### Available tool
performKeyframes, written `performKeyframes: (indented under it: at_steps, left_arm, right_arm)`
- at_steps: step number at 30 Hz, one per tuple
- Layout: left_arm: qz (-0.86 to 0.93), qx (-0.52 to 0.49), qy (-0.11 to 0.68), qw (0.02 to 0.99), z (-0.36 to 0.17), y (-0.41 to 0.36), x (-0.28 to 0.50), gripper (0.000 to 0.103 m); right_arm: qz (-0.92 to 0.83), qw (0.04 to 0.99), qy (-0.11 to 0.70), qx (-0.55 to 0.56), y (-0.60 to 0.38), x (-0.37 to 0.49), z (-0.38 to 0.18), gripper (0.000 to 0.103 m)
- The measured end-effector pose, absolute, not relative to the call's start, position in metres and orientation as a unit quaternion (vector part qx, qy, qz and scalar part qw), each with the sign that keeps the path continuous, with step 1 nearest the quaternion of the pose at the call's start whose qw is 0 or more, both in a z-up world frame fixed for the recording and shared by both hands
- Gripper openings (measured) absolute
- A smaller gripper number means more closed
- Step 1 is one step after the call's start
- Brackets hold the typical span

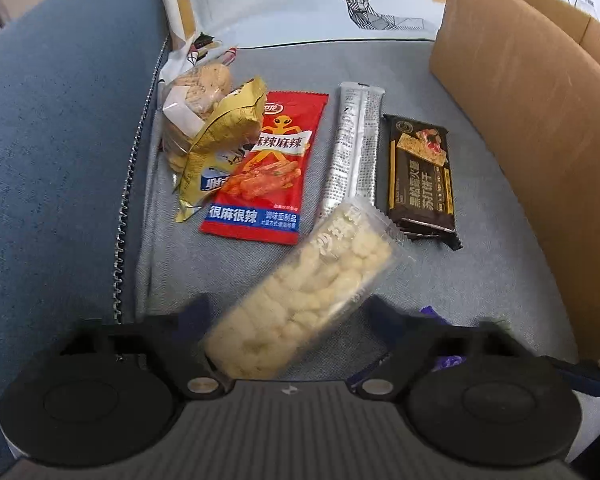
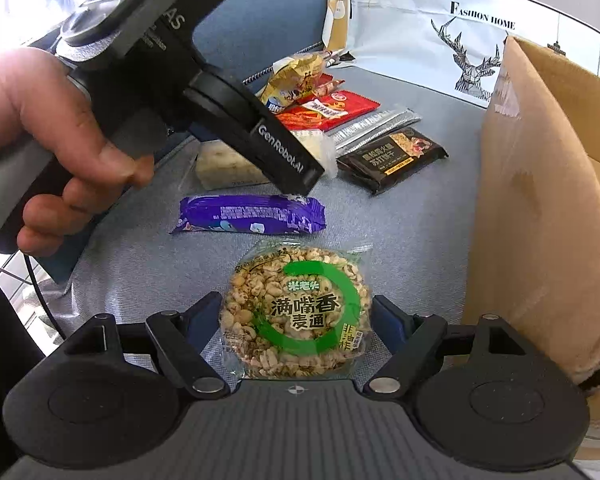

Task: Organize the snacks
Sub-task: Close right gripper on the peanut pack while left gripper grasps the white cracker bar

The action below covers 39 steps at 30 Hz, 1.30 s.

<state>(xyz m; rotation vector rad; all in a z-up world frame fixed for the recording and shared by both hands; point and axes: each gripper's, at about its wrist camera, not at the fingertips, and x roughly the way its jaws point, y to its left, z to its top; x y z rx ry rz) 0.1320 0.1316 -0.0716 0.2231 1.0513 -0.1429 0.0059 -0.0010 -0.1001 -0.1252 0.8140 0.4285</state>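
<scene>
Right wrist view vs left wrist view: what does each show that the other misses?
Right wrist only: the round puffed-grain cake between the right gripper fingers, a hand holding the left gripper's body, and the whole purple packet.

Left wrist only: the clear bag of round biscuits, and the pale rice bar lying between the left gripper fingers.

Both: the red spicy packet, silver stick, dark cracker pack, cardboard box.

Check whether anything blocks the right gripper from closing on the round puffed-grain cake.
Nothing visible does. The round puffed-grain cake already lies between the open fingers of the right gripper, with small gaps at each side. The purple packet lies clear beyond it, and the cardboard box stands off to the right.
</scene>
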Motion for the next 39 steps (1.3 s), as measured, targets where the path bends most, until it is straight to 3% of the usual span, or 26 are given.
performKeyframes:
  at_steps: [1,2,4,8,13,39]
  left_arm:
    - [-0.072,0.09,0.503,0.857,-0.07,0.134,0.133,0.055]
    - [-0.074,0.075,0.504,0.857,-0.067,0.136,0.132,0.045]
    - [-0.079,0.053,0.504,0.858,-0.064,0.143,0.13,0.04]
    - [-0.073,0.037,0.509,0.857,-0.063,0.149,0.126,0.041]
    - [-0.059,0.038,0.531,0.844,-0.073,0.148,0.128,0.05]
    - [-0.063,0.043,0.53,0.845,-0.072,0.147,0.123,0.049]
  right_arm:
    - [0.206,0.894,0.395,-0.059,-0.001,0.007,-0.101,0.082]
    - [0.204,0.893,0.397,-0.056,-0.002,0.008,-0.102,0.082]
    - [0.201,0.893,0.4,-0.045,-0.003,0.011,-0.102,0.082]
    - [0.2,0.894,0.399,-0.033,-0.003,0.011,-0.103,0.082]
    - [0.203,0.893,0.4,-0.037,-0.006,0.011,-0.104,0.082]
    - [0.194,0.898,0.392,-0.052,-0.002,0.009,-0.104,0.081]
